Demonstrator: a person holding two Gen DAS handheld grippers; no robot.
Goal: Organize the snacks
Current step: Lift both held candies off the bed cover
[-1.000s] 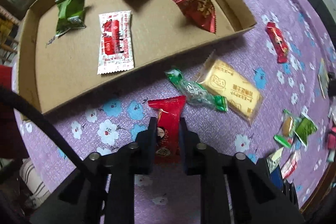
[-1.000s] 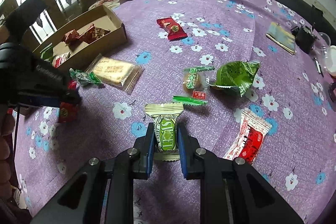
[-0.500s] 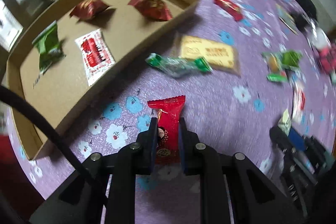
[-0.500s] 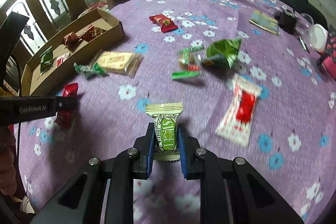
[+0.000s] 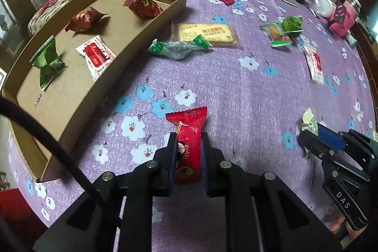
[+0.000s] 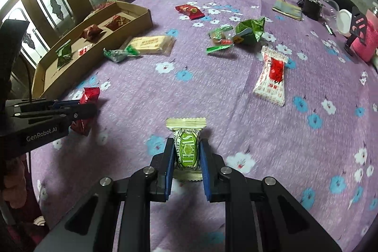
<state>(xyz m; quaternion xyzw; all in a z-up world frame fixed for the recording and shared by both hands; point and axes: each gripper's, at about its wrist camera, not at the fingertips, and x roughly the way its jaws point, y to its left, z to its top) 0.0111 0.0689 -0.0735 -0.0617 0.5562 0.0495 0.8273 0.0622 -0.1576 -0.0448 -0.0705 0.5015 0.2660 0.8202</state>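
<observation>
red snack [image 5: 188, 148] between left tongs [image 5: 188, 153]

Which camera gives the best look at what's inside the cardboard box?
The left wrist view: the cardboard box sits close, its floor and four snacks plain. In the right wrist view the same box lies far off, with contents small.

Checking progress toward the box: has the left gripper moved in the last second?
Yes. In the right wrist view the left gripper, shut on the red snack, sits farther from the cardboard box than before, nearer the camera.
</observation>
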